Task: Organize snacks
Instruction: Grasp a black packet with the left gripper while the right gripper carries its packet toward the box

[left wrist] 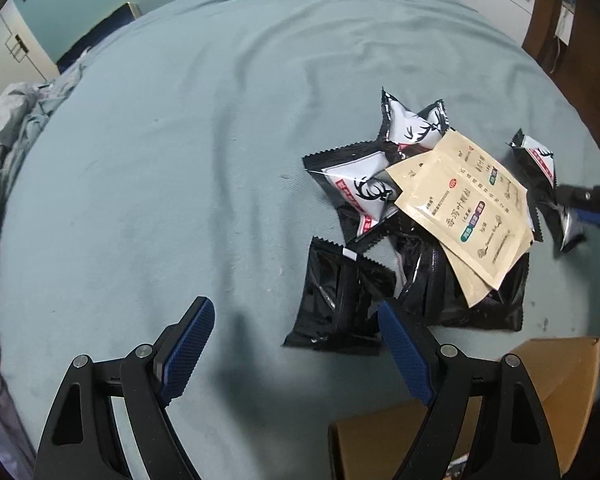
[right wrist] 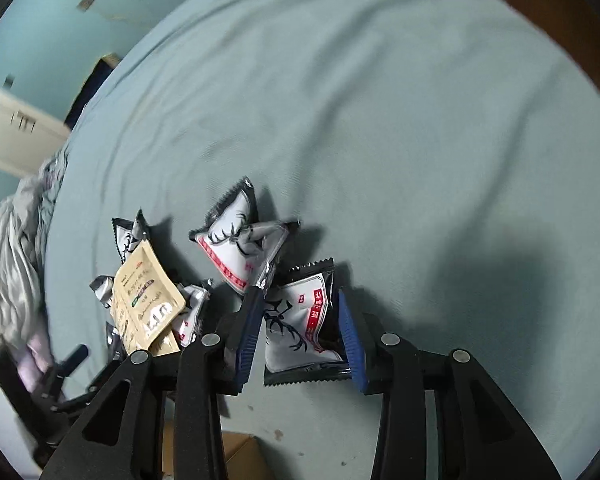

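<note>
A pile of snack packets lies on the blue-grey bed sheet [left wrist: 220, 140]: glossy black packets [left wrist: 336, 300], white packets with a black deer print [left wrist: 364, 192] and beige sachets [left wrist: 468, 208]. My left gripper [left wrist: 294, 304] hovers open over the pile's near left edge, its right finger above a black packet. In the right wrist view my right gripper [right wrist: 300, 294] is shut on a white deer packet [right wrist: 300, 320], to the right of the pile. That same deer packet [left wrist: 538, 164] and right gripper [left wrist: 568, 208] show at the right edge of the left wrist view.
An open cardboard box [left wrist: 556, 384] stands at the near edge of the bed, below the pile, its flap [right wrist: 236, 452] visible under the right gripper. Crumpled grey bedding [left wrist: 16, 128] lies at the left. A wooden bed frame [left wrist: 548, 8] rises at the far right.
</note>
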